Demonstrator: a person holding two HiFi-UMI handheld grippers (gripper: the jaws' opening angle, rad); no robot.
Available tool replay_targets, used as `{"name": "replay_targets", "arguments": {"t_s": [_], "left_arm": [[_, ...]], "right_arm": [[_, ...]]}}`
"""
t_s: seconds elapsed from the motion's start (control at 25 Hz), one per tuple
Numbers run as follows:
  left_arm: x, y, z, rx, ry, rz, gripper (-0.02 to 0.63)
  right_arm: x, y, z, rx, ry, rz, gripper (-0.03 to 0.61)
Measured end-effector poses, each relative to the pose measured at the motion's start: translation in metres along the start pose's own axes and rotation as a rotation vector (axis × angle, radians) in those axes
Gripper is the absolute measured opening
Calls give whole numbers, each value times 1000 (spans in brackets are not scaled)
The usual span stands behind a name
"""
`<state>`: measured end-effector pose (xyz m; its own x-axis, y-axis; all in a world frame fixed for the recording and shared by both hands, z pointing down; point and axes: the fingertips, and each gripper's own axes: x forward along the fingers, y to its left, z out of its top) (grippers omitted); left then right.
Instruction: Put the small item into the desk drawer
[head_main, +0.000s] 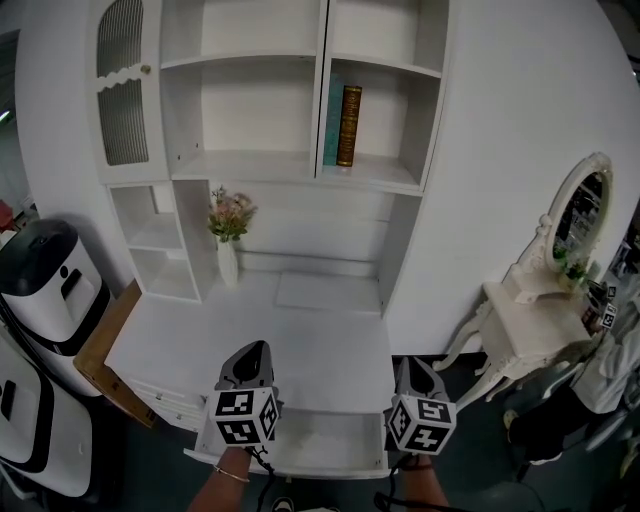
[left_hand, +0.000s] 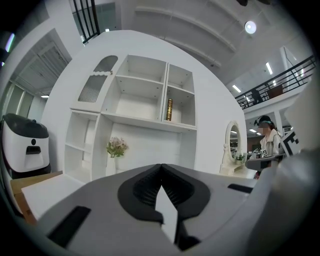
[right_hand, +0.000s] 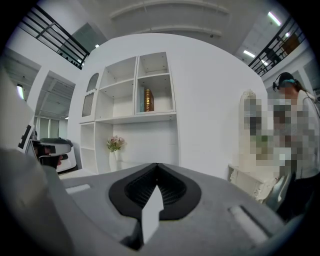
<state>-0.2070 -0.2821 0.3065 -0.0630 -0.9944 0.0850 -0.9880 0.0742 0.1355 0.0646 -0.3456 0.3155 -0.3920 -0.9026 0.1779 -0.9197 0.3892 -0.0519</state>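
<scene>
White desk (head_main: 250, 345) with a hutch of open shelves (head_main: 250, 165) rising from its rear edge. At the back left of the desk top, a white vase of pink flowers (head_main: 228, 262) stands upright, close beside a hutch upright. To its right, a flat white rectangular panel (head_main: 328, 292) lies near the back wall. A drawer (head_main: 330, 440) stands pulled out at the front edge. On the upper right shelf, two books (head_main: 345, 125) stand upright, brown beside teal. A wooden board (head_main: 100, 350) runs along the desk's left side.
</scene>
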Motion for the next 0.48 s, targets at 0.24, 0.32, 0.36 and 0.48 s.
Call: {"name": "replay_targets", "arguments": {"t_s": [0.24,0.32,0.36,0.48], "left_arm": [[4,0,-6,-12,14,-11,5],[7,-1,-8,-13,25,-17,5],[8,-1,-9,-12,30,-21,5],[12,-2,-11,-9,42,-33,5]], "right_arm": [[2,3,1,-12,6,8,6],[3,3,2,-15,5,2,6],[4,3,2,-15,5,0,6],[6,2,2,-10,6,-4,5]]}}
